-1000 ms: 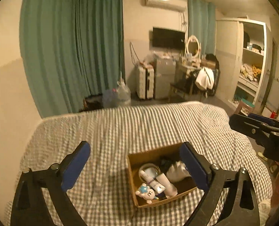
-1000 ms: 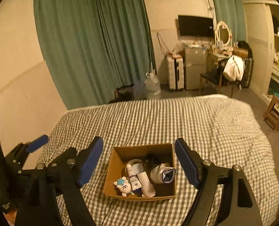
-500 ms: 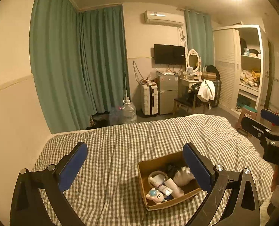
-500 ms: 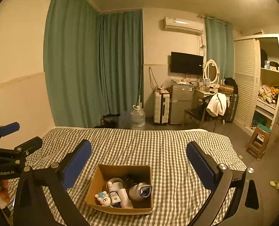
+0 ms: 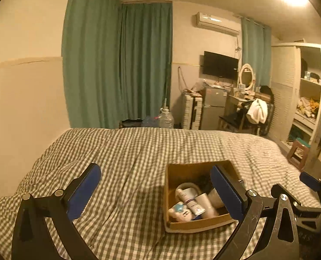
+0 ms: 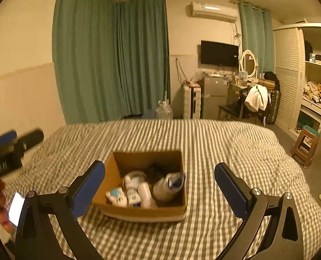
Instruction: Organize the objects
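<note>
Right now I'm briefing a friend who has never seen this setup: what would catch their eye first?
Probably the cardboard box in the middle of the checked bed, crammed with a small toy, bottles and a rolled sock. Next, both grippers, left and right, open and empty above it. Behind, green curtains fill the far wall.
</note>
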Tool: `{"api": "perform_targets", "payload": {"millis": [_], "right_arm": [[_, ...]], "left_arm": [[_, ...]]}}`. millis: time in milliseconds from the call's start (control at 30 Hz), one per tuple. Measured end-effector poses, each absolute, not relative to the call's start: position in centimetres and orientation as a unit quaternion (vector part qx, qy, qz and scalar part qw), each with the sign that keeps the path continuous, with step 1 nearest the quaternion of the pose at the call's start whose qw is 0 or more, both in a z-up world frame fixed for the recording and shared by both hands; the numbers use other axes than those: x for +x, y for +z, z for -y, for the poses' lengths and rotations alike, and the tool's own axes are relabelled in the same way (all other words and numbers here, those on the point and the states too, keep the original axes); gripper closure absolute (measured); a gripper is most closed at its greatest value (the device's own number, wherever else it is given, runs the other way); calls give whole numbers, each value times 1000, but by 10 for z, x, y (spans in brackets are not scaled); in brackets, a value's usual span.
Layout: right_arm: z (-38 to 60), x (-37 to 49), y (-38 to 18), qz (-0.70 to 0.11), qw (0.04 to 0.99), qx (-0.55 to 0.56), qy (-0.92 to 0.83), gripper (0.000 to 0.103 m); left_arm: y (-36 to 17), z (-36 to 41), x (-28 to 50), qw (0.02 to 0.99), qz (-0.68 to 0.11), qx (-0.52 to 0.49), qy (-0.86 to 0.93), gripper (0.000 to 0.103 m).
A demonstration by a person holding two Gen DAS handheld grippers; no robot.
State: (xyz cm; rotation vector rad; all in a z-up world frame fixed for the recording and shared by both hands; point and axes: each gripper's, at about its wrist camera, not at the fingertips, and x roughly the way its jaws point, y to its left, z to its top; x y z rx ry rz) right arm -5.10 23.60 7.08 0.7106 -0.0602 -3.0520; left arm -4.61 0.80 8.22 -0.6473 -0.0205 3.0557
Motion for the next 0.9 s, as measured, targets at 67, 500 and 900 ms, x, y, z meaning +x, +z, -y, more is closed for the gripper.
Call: {"api": "perform_targets", "payload": {"millis": [67,500,900], "right_arm": [[-236,-51,50,19,-1,236,-972,2],[-246,-60,-16,22,-17,276,-961,2],[-249,-60,-12,24,-34,274,-961,2]], "left_arm": [[64,-10,-46,5,-4,-205,979,0],[2,-29,-53,14,-37,-247,968,0],[-8,-31,-50,23,-37,-264,963,0]]}}
